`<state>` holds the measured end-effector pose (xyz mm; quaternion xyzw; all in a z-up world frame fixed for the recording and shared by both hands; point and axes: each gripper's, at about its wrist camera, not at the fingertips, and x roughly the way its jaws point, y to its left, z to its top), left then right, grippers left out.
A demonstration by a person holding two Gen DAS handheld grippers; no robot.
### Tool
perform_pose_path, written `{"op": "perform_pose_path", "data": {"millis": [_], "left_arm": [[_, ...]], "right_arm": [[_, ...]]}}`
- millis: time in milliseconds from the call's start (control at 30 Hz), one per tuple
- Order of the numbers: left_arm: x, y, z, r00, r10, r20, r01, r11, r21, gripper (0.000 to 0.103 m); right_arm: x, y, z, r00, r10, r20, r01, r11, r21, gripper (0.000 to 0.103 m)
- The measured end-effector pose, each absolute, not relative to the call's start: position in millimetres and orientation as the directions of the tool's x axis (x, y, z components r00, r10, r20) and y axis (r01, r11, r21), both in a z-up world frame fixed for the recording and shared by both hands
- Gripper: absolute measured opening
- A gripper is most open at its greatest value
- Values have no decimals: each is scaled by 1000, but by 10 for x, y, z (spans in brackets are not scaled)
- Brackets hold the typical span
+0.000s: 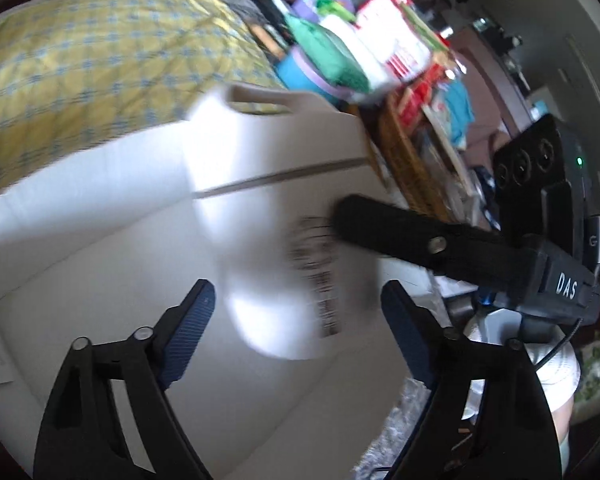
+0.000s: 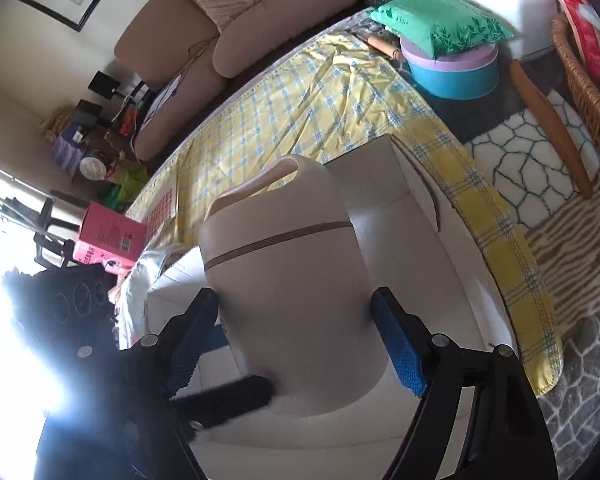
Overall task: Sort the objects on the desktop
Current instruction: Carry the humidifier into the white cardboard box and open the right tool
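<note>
The jug (image 2: 288, 280) sits in an open box (image 2: 452, 272); a checked cloth (image 2: 300, 112) lies behind it

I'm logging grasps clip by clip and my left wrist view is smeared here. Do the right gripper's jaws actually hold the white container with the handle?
Observer: Yes. The right wrist view shows the right gripper with one blue pad pressed on each side of the cream container.
Operator: What is under it?
Observer: An open white box. The container's base is inside the box walls, but I cannot tell whether it touches the floor.
Operator: Anything near the box on that side?
Observer: A long wooden stick lies on the patterned mat beyond the yellow checked cloth.
</note>
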<state>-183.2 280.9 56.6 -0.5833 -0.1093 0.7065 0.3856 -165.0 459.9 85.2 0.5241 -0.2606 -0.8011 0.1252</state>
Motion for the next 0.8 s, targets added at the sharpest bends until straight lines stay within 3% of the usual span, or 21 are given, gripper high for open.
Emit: {"op": "perform_pose_path", "data": {"millis": [167,367,633,800], "left_arm": [[-1718,2929,633,15,680,-733,-422,-660,-622,88],[-1539,3077,798,48,706,-707,-435,-623,-651,88],[-1377,3285,852,127,755,-643,-370,-566,-737,87],[-1519,2940,921,-9,715,-699,-369,-652,-662,88]], "right_arm": [[-1520,4633,865,-362,-401,-842,-105,-880,464,79],[-1355,4782,1031,-387,-403,-830,-76,-882,464,71],[-1296,4838,1173,-404,-384,-831,-82,-889,451,68],[-1229,4931,1232,-434,-345,-832,-82,-905,418,68]]}}
